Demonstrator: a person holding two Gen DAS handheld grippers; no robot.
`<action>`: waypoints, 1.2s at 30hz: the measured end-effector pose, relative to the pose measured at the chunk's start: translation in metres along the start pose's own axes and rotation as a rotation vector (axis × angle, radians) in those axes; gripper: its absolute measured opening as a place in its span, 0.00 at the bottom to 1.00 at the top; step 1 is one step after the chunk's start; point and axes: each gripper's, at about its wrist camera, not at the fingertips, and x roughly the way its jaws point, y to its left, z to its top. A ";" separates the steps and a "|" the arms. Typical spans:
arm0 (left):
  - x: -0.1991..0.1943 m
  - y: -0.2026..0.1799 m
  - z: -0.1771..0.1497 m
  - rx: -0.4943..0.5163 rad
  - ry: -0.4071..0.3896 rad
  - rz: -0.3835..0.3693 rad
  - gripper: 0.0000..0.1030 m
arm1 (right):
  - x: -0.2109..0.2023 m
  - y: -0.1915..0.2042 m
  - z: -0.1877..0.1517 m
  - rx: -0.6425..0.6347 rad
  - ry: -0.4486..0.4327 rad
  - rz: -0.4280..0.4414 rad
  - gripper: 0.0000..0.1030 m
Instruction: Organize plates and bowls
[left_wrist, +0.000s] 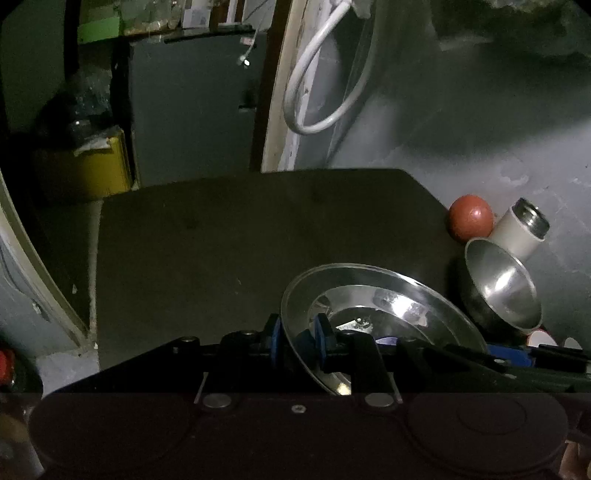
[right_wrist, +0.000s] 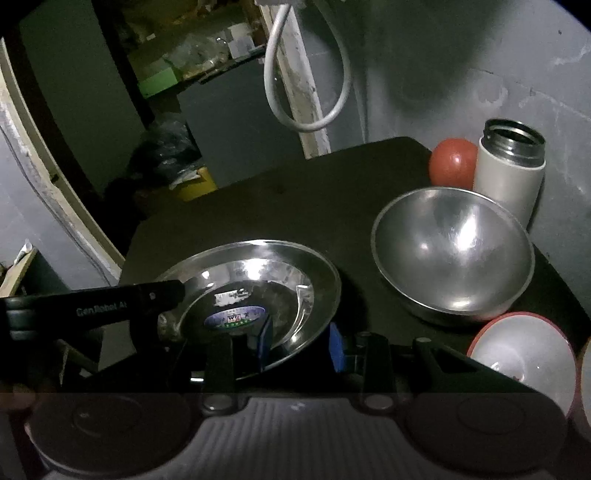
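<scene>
A steel plate (left_wrist: 380, 314) (right_wrist: 258, 280) with a sticker in its well sits tilted over the dark table (left_wrist: 240, 229) (right_wrist: 314, 192). My left gripper (left_wrist: 298, 341) is shut on its near rim, one blue pad on each side; in the right wrist view its black arm (right_wrist: 110, 306) reaches the plate's left rim. My right gripper (right_wrist: 301, 345) straddles the plate's near right rim, its jaws apart with a gap at the outer pad. A steel bowl (left_wrist: 502, 291) (right_wrist: 454, 254) stands to the right of the plate. A white bowl with a red rim (right_wrist: 524, 362) is nearest on the right.
A red ball (left_wrist: 471, 217) (right_wrist: 452, 162) and an open white flask (left_wrist: 524, 229) (right_wrist: 511, 173) stand at the table's back right corner by the grey wall. A white hose loop (left_wrist: 317, 74) hangs behind. A yellow bin (left_wrist: 96, 170) sits beyond the table's left edge.
</scene>
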 end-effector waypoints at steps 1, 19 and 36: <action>-0.003 -0.001 0.000 0.004 -0.006 0.002 0.20 | -0.002 0.000 -0.001 -0.001 -0.003 0.002 0.35; -0.070 -0.045 -0.048 0.118 -0.010 -0.064 0.21 | -0.094 -0.015 -0.051 0.006 -0.023 0.001 0.35; -0.091 -0.081 -0.109 0.330 0.045 -0.055 0.28 | -0.126 -0.020 -0.101 -0.007 0.069 -0.033 0.35</action>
